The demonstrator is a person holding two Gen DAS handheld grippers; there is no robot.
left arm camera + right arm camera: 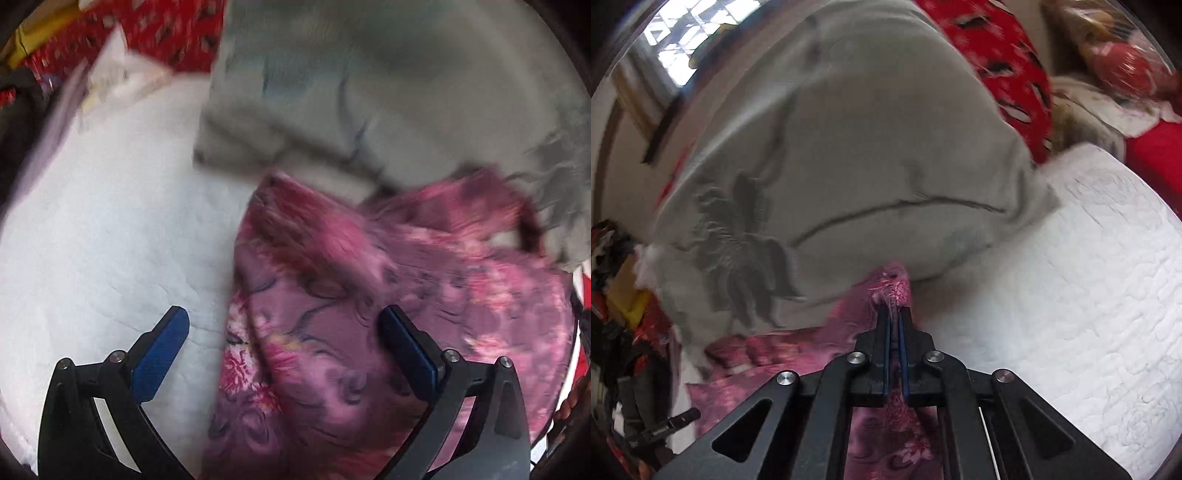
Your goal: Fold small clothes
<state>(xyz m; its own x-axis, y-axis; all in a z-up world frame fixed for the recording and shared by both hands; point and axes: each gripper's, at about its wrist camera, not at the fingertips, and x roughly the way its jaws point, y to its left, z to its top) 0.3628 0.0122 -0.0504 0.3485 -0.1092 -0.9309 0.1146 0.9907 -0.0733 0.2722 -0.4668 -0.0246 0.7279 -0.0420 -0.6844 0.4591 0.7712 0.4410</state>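
A pink and purple flowered garment (388, 295) lies crumpled on a white quilted bed cover (110, 229). My left gripper (284, 325) hovers open above the garment's left part, nothing between its blue pads (162, 350). In the right wrist view, my right gripper (894, 314) is shut on a bunched edge of the same flowered garment (890, 284), which sticks out past the fingertips and trails under the jaws. A grey cloth with a dark flower print (831, 166) lies just beyond the pink one, partly over it.
The grey cloth (369, 92) fills the far side in the left wrist view. Red patterned fabric (1008, 62) and a pale folded piece (122, 77) lie past it. Dark clutter (624, 295) sits off the bed's left edge. The white cover (1089, 277) stretches to the right.
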